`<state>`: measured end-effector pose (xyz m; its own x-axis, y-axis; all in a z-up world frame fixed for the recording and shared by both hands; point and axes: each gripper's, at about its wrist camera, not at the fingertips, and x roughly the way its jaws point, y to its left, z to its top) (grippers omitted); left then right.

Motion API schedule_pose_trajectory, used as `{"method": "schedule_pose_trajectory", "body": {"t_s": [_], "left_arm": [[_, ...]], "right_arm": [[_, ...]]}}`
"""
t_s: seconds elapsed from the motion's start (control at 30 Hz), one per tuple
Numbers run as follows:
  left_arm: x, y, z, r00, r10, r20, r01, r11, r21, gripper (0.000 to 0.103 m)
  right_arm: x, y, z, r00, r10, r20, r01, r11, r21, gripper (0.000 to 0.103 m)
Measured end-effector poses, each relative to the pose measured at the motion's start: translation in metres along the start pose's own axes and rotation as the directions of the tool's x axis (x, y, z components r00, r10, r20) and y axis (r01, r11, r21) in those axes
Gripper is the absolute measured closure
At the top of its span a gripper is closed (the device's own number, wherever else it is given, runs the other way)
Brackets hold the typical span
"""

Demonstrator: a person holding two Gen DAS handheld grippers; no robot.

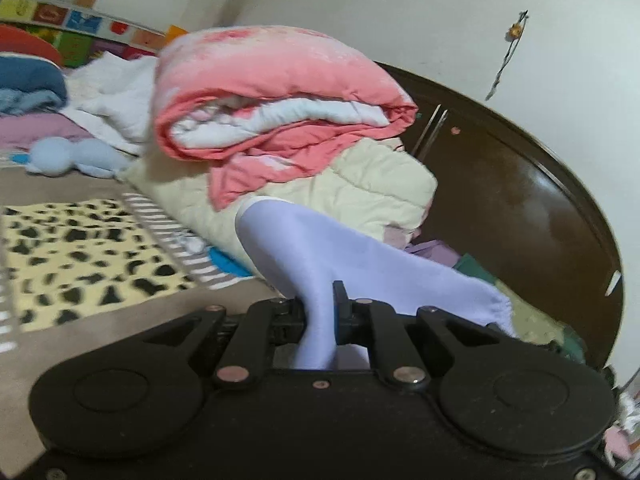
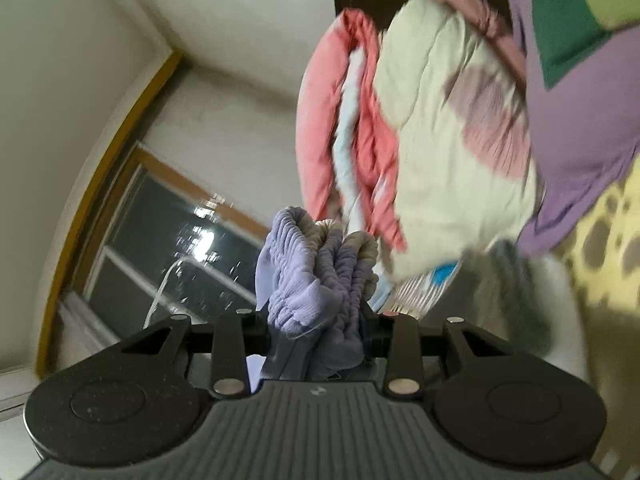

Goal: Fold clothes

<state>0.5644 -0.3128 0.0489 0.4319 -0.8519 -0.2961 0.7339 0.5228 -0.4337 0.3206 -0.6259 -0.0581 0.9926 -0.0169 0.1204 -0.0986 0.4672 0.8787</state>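
A lavender garment (image 1: 320,256) hangs in the air, held at two places. My left gripper (image 1: 319,312) is shut on a smooth fold of it, and the cloth drapes away to the right above the bed. In the right wrist view my right gripper (image 2: 320,320) is shut on the garment's bunched, ribbed elastic band (image 2: 320,276), which fills the space between the jaws. That view is tilted up toward the wall and window.
A folded pink-and-white quilt (image 1: 272,92) lies on a cream quilt (image 1: 360,196) on the bed, before a dark wooden headboard (image 1: 520,184). A yellow spotted blanket (image 1: 80,248), a blue plush toy (image 1: 64,156) and more bedding sit left. A purple cloth (image 2: 576,128) and a window (image 2: 168,240) show in the right view.
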Motion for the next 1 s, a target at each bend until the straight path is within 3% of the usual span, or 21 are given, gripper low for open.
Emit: {"method": "schedule_pose_trajectory", "body": {"t_s": [0.2, 0.27, 0.3, 0.33, 0.37, 0.43, 0.5, 0.6, 0.67, 0.77, 0.87, 0.97, 1.0], "left_arm": [[0.049, 0.023, -0.010, 0.998, -0.047, -0.042, 0.044, 0.997, -0.069, 0.096], [0.080, 0.038, -0.031, 0.991, 0.025, -0.134, -0.036, 0.996, -0.085, 0.095], [0.095, 0.045, -0.042, 0.976, 0.081, -0.201, -0.099, 0.992, -0.080, 0.094], [0.105, 0.049, -0.051, 0.964, 0.120, -0.237, -0.138, 0.989, -0.061, 0.085], [0.109, 0.050, -0.058, 0.962, 0.129, -0.240, -0.146, 0.988, -0.055, 0.084], [0.103, 0.053, -0.059, 0.970, 0.127, -0.207, -0.148, 0.985, -0.091, 0.081], [0.097, 0.053, -0.057, 0.971, 0.146, -0.187, -0.165, 0.982, -0.092, 0.081], [0.086, 0.049, -0.052, 0.967, 0.206, -0.152, -0.216, 0.975, -0.055, 0.066], [0.074, 0.045, -0.047, 0.960, 0.261, -0.104, -0.264, 0.964, -0.018, 0.065], [0.059, 0.027, -0.044, 0.953, 0.304, 0.002, -0.304, 0.950, 0.066, 0.065], [0.064, 0.002, -0.049, 0.963, 0.268, 0.028, -0.269, 0.952, 0.144, 0.065], [0.082, -0.025, -0.057, 0.976, 0.219, 0.017, -0.217, 0.948, 0.231, 0.065], [0.090, -0.031, -0.061, 0.979, 0.203, 0.008, -0.199, 0.947, 0.254, 0.065]], "right_arm": [[0.011, -0.029, 0.021, 0.997, -0.047, 0.066, 0.044, 0.998, 0.038, 0.066], [0.010, -0.045, 0.016, 0.989, -0.132, 0.068, 0.129, 0.991, 0.040, 0.066], [0.010, -0.058, 0.012, 0.982, -0.181, 0.049, 0.177, 0.982, 0.065, 0.066], [0.010, -0.071, 0.007, 0.973, -0.227, 0.025, 0.224, 0.970, 0.093, 0.066], [0.012, -0.087, 0.002, 0.966, -0.259, 0.008, 0.257, 0.959, 0.117, 0.065], [0.015, -0.091, 0.002, 0.963, -0.271, 0.004, 0.269, 0.957, 0.109, 0.059], [0.017, -0.090, 0.003, 0.962, -0.272, 0.006, 0.271, 0.959, 0.085, 0.058], [0.021, -0.079, 0.005, 0.959, -0.282, 0.028, 0.281, 0.959, 0.022, 0.056], [0.016, -0.065, 0.008, 0.942, -0.322, 0.088, 0.328, 0.943, -0.053, 0.056], [-0.001, -0.031, 0.013, 0.902, -0.360, 0.237, 0.409, 0.889, -0.207, 0.056], [-0.005, 0.002, 0.009, 0.896, -0.276, 0.347, 0.409, 0.817, -0.407, 0.056], [0.015, 0.014, 0.003, 0.946, -0.211, 0.244, 0.315, 0.771, -0.554, 0.056], [0.026, 0.012, -0.002, 0.954, -0.232, 0.191, 0.301, 0.758, -0.579, 0.056]]}}
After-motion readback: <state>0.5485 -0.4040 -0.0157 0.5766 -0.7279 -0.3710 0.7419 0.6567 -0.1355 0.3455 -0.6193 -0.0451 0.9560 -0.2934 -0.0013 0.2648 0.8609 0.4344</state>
